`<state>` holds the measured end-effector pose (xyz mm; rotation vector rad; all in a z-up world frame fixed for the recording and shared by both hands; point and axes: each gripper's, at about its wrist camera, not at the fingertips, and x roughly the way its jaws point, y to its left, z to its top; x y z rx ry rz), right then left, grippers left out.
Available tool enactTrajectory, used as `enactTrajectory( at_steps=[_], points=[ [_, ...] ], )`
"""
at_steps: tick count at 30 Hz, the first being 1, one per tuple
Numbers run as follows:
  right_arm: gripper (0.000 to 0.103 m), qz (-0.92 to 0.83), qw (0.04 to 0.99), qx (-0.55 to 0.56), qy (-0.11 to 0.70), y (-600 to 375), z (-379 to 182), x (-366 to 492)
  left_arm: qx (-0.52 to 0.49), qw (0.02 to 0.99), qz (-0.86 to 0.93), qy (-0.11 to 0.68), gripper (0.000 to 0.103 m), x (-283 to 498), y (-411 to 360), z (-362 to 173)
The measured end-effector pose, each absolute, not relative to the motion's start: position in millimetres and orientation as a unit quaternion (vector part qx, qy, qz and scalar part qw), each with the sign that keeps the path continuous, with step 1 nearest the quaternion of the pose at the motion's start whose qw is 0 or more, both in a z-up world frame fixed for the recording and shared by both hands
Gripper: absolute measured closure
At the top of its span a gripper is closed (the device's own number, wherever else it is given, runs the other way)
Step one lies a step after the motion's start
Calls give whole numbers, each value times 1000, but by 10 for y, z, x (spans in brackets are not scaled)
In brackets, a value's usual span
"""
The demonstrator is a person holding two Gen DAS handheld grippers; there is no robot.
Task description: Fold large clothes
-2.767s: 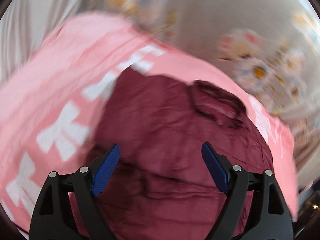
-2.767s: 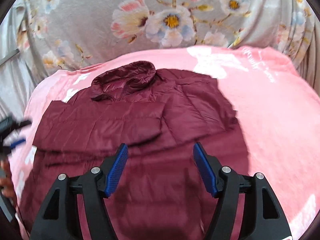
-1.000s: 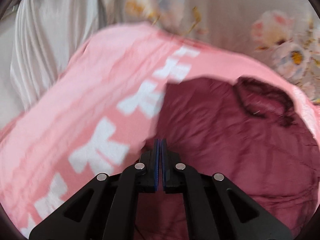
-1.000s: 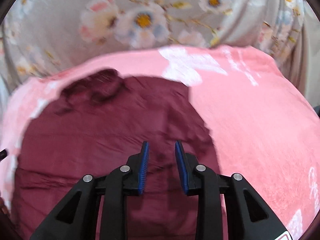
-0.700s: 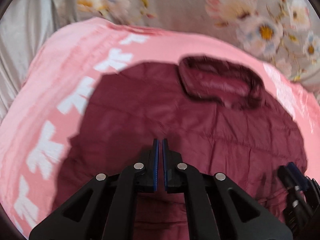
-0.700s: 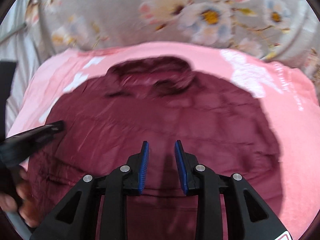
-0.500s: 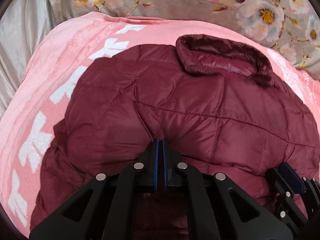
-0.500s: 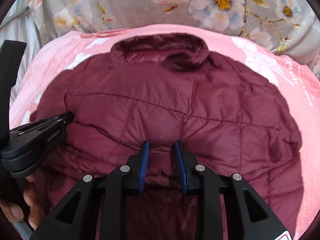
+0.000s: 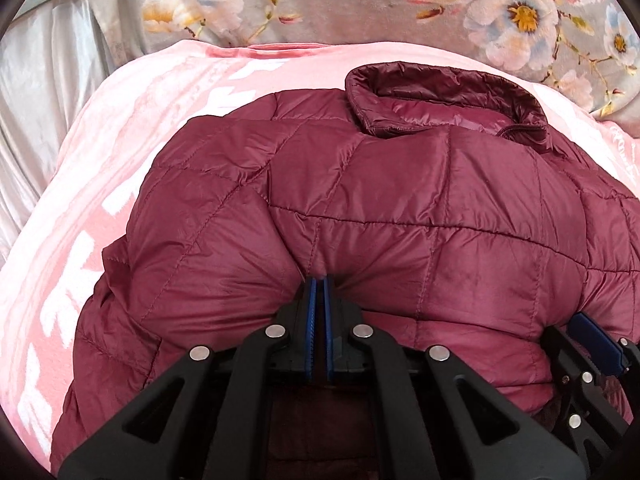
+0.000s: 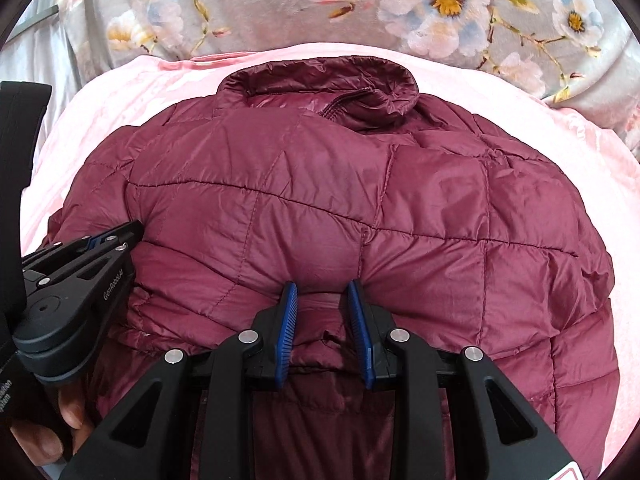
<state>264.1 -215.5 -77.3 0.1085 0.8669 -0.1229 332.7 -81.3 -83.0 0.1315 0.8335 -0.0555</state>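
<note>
A maroon quilted jacket [image 9: 400, 184] lies on a pink blanket [image 9: 140, 120], its collar [image 9: 440, 100] at the far side. Its lower part is doubled over towards the collar. My left gripper [image 9: 319, 280] is shut on a pinch of the folded fabric at the near edge. In the right wrist view the same jacket [image 10: 320, 184] fills the middle, and my right gripper [image 10: 322, 292] is shut on a thicker bunch of its fabric. The left gripper [image 10: 116, 236] shows at that view's left edge, gripping the jacket's left side. The right gripper [image 9: 592, 344] shows at the lower right of the left wrist view.
A grey cover with large flowers [image 9: 360, 0] rises behind the pink blanket [image 10: 580, 160]. Pale silvery cloth [image 9: 40, 80] hangs at the far left. A person's hand [image 10: 48, 432] holds the left gripper at the lower left.
Both grippers, open over the flat jacket at first, shut on its fabric, carried it forward towards the collar and came down. The jacket now lies doubled; both hands have since kept still.
</note>
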Motion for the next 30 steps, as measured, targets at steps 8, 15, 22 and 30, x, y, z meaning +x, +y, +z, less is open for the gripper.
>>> enactTrajectory(
  at_steps=[8, 15, 22, 30],
  points=[
    [76, -60, 904, 51, 419, -2151, -778, 2644, 80, 912, -19, 403, 101, 3323, -856, -833],
    [76, -61, 904, 50, 419, -2150, -782, 2642, 88, 911, -14, 402, 101, 3321, -881, -834],
    [76, -61, 904, 49, 420, -2148, -780, 2644, 95, 911, -10, 402, 101, 3324, -902, -844],
    [70, -24, 900, 119, 419, -2361, -683, 2596, 27, 905, -55, 420, 96, 3390, -684, -738]
  ],
)
